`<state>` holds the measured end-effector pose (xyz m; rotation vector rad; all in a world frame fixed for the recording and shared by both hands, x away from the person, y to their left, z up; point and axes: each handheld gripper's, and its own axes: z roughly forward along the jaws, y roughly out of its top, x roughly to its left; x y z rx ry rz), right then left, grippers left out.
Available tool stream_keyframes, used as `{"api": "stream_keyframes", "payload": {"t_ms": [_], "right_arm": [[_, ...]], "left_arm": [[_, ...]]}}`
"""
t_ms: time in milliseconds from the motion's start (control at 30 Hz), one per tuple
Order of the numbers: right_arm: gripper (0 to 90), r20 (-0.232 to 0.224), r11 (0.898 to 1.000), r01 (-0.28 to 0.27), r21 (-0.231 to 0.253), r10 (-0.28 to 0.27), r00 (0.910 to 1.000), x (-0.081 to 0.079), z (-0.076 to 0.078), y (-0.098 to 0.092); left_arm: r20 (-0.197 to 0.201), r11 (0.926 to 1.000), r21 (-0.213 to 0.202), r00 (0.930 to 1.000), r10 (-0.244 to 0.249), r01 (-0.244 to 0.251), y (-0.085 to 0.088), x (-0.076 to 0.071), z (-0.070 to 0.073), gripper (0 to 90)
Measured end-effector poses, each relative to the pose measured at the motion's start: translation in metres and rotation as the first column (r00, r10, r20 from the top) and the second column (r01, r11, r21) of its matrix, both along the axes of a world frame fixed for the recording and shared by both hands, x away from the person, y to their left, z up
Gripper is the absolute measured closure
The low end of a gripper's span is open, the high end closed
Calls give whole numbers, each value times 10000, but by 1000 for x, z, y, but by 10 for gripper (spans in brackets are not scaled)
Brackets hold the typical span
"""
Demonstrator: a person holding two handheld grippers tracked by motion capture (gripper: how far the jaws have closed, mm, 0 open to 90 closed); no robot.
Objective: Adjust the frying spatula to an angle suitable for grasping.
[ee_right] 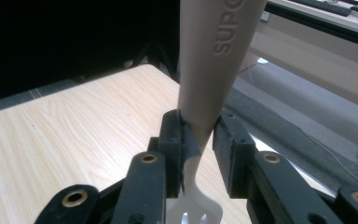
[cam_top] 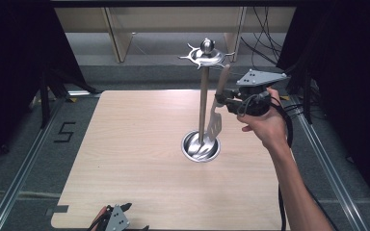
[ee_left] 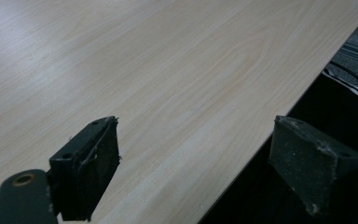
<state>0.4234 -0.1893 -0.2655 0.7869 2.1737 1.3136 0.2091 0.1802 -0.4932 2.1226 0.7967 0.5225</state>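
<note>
A metal utensil stand (cam_top: 203,96) rises from a round steel base (cam_top: 192,149) at the middle right of the wooden table (cam_top: 135,144), with a ring of hooks (cam_top: 206,56) at its top. My right gripper (cam_top: 220,101), held in a hand from the right, is shut on the beige handle of a slotted spatula (cam_top: 215,124). The spatula hangs upright beside the pole, its blade just over the base. In the right gripper view the handle (ee_right: 214,56) sits clamped in the right gripper (ee_right: 199,135). My left gripper (cam_top: 118,219) lies at the table's near edge; in its own view the left gripper (ee_left: 196,158) is open on nothing.
Bare wood spreads left of the stand (cam_top: 125,125). The table edge (ee_left: 279,112) runs between the left jaws. Cables (cam_top: 265,43) and wooden frame legs (cam_top: 118,38) lie beyond the far edge, and metal rails (cam_top: 24,163) flank the table on the floor.
</note>
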Motion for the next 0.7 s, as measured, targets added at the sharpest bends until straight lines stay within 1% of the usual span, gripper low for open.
{"api": "stream_keyframes", "payload": {"t_ms": [33,67,100,133,167,200,233,267,300,333,367,400,433,467,500,533,567,600,667,700], "right_arm": [[733,49,10000,-29,-19,29,10000,0,0,0],[730,23,10000,39,11,-39,10000,-2,0,0],[730,23,10000,39,11,-39,10000,-2,0,0],[730,32,9999,81,137,-81,10000,-2,-1,1],[730,193,10000,37,-3,-37,9998,-2,0,0],[730,-96,9997,186,168,-184,9998,-4,0,0],[730,-96,9997,186,168,-184,9998,-4,0,0],[729,138,9998,137,112,-139,9998,-3,0,-1],[727,-117,9999,52,124,-50,9999,-4,0,-2],[724,1,9998,-23,185,23,10000,-2,-1,-2],[724,19,9996,14,283,-15,10000,-2,-1,-2],[724,-133,9995,113,307,-109,9999,-4,-1,-3],[721,-24,9997,-5,238,6,10000,-3,0,-4],[717,-47,9996,71,265,-69,10000,-4,0,-4],[712,257,9993,143,356,-152,9996,-2,-1,-4],[700,91,9994,87,335,-90,9999,-3,0,-4],[691,107,9993,113,347,-117,9999,-3,1,-4],[687,48,9988,243,424,-246,9997,-4,1,-3],[680,101,9989,194,436,-198,9998,-5,1,-3],[664,13,9992,135,381,-135,9999,-6,1,-3]], "left_arm": [[5,10000,17,10000,-9,9,0,0,0,151],[239,9995,205,9994,-244,239,1,2,1,151],[239,9995,205,9994,-244,239,1,2,1,151],[133,9998,110,9998,-143,141,1,1,1,151],[-4,10000,-6,10000,-7,7,0,0,0,151],[-25,10000,-24,10000,-8,8,0,-1,0,151],[-30,10000,-24,10000,-6,6,0,0,0,151],[-20,10000,-23,10000,-7,7,0,0,0,151],[-22,10000,-25,10000,-9,9,0,0,0,151],[-197,9999,36,9997,-109,110,0,0,1,151],[-228,9999,19,9997,-124,125,0,0,1,151],[-246,9999,-9,9996,-132,132,0,0,1,151],[-227,9999,14,9997,-126,126,0,0,1,151],[-221,9999,17,9997,-132,132,0,0,1,151],[-203,9999,80,9997,-148,150,1,0,1,151],[-234,9998,98,9996,-176,179,1,0,1,151],[-127,9998,124,9998,-184,185,1,0,1,151],[6,9993,279,9997,-237,237,1,1,1,151],[-104,9997,137,9998,-186,187,0,0,1,151],[-89,9997,84,9997,-208,208,0,0,1,151]]}}
